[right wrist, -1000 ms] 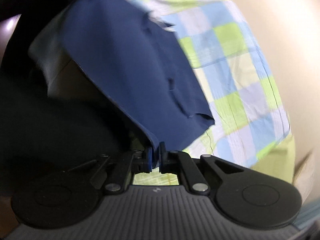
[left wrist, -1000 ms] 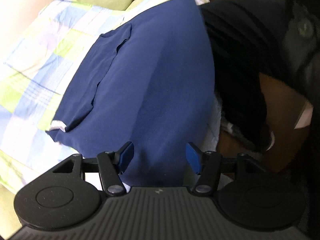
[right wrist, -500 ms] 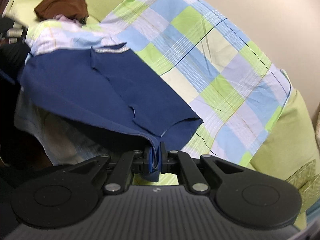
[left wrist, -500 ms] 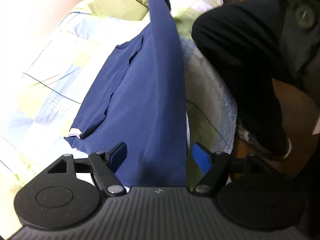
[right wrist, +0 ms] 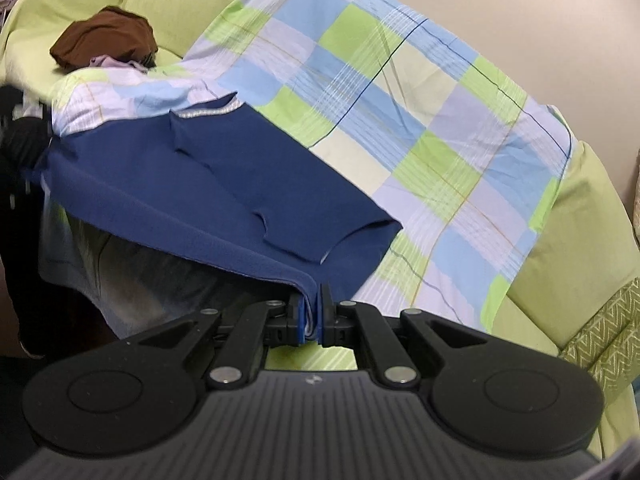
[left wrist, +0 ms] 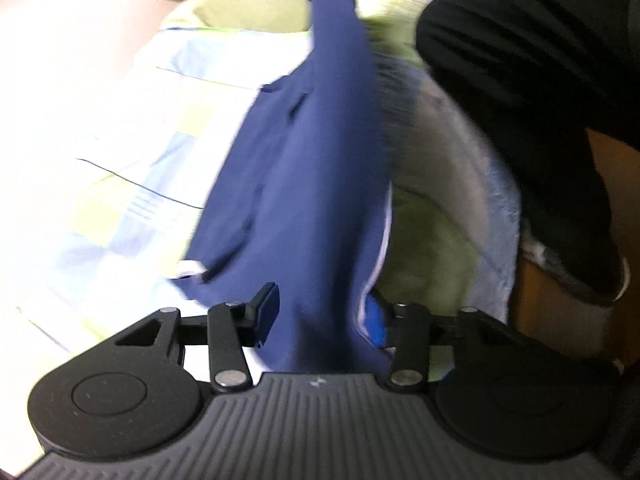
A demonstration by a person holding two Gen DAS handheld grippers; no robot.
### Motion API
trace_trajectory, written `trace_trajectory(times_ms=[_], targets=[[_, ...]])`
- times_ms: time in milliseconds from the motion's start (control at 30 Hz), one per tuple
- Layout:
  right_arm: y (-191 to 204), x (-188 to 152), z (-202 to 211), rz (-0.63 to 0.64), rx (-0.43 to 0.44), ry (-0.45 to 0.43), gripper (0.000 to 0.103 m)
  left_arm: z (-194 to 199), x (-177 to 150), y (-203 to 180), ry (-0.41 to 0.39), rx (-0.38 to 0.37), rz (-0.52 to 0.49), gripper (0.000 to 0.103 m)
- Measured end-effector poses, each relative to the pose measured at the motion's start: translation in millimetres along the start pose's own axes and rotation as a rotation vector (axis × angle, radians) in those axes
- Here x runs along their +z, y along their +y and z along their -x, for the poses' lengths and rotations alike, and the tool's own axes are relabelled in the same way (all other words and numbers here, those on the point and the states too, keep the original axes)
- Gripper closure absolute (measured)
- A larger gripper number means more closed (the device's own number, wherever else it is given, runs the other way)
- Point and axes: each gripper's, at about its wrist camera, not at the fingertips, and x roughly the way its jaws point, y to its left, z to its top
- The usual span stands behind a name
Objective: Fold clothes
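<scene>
A navy blue garment [right wrist: 224, 184] lies spread over a checked blue, green and white sheet [right wrist: 400, 120] on a green sofa. My right gripper [right wrist: 311, 316] is shut on the garment's near corner and holds that edge lifted off the sofa's front. In the left wrist view the garment [left wrist: 304, 184] runs as a stretched band from far to near and passes between the fingers of my left gripper [left wrist: 324, 316], which stands open around the cloth. That view is blurred.
A brown garment [right wrist: 104, 40] lies on a pale one at the sofa's far left. A green patterned cushion [right wrist: 608, 336] sits at the right end. The person's black-clad leg [left wrist: 540, 92] stands right of the sofa edge.
Both grippers have moved up and back. The garment's front edge has been lifted and drawn taut, so it looks narrower in the left view. The left gripper's fingers now straddle the cloth.
</scene>
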Motion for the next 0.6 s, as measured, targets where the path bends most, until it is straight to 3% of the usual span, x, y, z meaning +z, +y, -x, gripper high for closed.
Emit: trace_trajectory(times_ms=[133, 267, 400, 600], targets=[[5, -14, -5, -0.014, 0.014, 0.017, 0.101, 2, 1, 24, 0.014, -0.134, 0.021, 0.098], [17, -28, -9, 0.073, 0.031, 0.064, 0.101, 7, 6, 51, 0.008, -0.264, 0.065, 0.098], [1, -20, -17, 0.093, 0.022, 0.06, 0.101, 1, 13, 104, 0.006, -0.286, 0.115, 0.098], [-37, 13, -69, 0.024, 0.062, 0.06, 0.101, -75, 23, 179, 0.04, -0.339, 0.216, 0.098]])
